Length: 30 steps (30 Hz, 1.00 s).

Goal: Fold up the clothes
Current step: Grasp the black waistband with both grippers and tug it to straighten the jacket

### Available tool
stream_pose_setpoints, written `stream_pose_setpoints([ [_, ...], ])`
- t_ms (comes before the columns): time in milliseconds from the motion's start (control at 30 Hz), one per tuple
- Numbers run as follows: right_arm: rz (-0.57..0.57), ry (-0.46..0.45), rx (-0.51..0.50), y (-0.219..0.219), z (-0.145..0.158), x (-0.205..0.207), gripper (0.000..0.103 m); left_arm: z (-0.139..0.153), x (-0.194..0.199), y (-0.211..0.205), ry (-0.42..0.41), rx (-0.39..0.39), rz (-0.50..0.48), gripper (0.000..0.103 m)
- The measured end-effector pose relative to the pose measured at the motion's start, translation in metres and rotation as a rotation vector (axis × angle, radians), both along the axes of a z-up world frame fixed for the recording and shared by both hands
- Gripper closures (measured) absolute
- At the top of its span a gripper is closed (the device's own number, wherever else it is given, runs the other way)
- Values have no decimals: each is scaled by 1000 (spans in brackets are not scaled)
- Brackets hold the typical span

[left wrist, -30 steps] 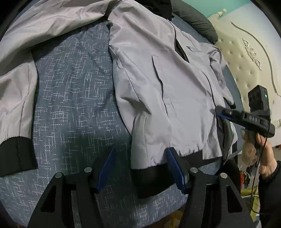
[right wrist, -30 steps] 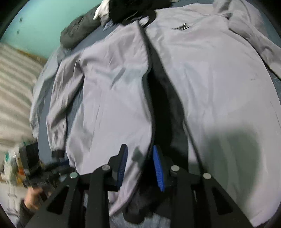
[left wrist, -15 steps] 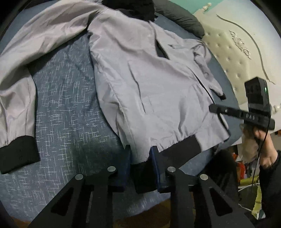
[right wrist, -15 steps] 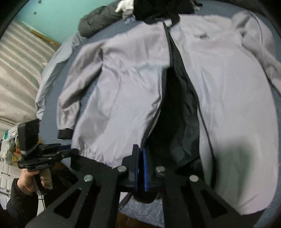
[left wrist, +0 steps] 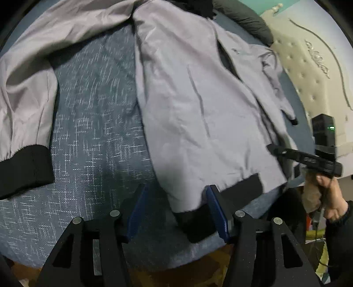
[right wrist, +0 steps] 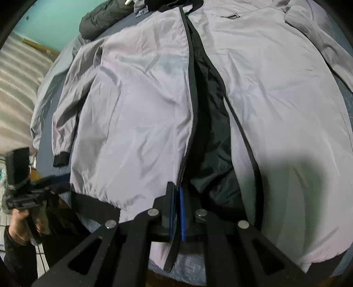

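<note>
The jacket (right wrist: 141, 114) is spread flat and unfolded ahead of both claws, its hem pinched by the right claw (right wrist: 176, 212), while the left claw (left wrist: 176, 212) is held apart.

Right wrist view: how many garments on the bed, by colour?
Grey jacket: 1
Dark garment bunched at the far end: 1
Total: 2, as far as shows; the black collar at the top looks part of the grey jacket.

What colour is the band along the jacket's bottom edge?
Black, on the light grey jacket's ribbed hem band; clearest in the left wrist view.
</note>
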State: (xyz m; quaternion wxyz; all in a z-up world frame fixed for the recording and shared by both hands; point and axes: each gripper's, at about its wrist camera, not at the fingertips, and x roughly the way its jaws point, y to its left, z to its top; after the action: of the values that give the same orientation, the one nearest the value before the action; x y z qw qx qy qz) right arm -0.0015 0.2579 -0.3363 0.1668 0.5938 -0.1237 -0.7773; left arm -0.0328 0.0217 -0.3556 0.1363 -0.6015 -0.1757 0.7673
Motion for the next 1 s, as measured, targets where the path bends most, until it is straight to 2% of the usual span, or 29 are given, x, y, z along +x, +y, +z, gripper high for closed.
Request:
stream_pose_setpoints([
  [133,-13,-14,-5,0,-13,2,99,-1,2,4,15,32,0,44],
  [300,-1,-13,-20,-7,-18,4,99,-1,-3,14,21,25,-23,46],
  [333,7,-10,-22,-9,-17,4,99,-2,-4,14,19,24,-26,51],
  [367,14,-9,-20,-11,-17,5,99,-3,-4,14,16,22,-32,71],
  [400,20,-8,-18,-12,-18,5,99,-3,-6,15,17,18,-37,82],
  [500,19,-13,-24,-12,-18,5,97,2,-8,15,32,20,-40,90],
  [667,31,-25,-3,-10,-18,9,94,20,3,-12,62,30,-3,91],
  [700,31,-31,-3,-7,-15,10,89,22,6,-17,62,29,3,91],
  [800,11,0,21,13,4,16,87,23,10,-27,55,8,0,91],
  [833,8,27,39,23,14,19,84,21,10,-29,47,5,-2,91],
  [867,-1,52,60,35,23,22,73,18,10,-30,39,3,-3,91],
  [900,-24,63,84,48,29,25,67,15,9,-29,31,2,-4,91],
  [1000,-95,49,127,82,30,31,66,9,5,-24,18,-6,-6,91],
])
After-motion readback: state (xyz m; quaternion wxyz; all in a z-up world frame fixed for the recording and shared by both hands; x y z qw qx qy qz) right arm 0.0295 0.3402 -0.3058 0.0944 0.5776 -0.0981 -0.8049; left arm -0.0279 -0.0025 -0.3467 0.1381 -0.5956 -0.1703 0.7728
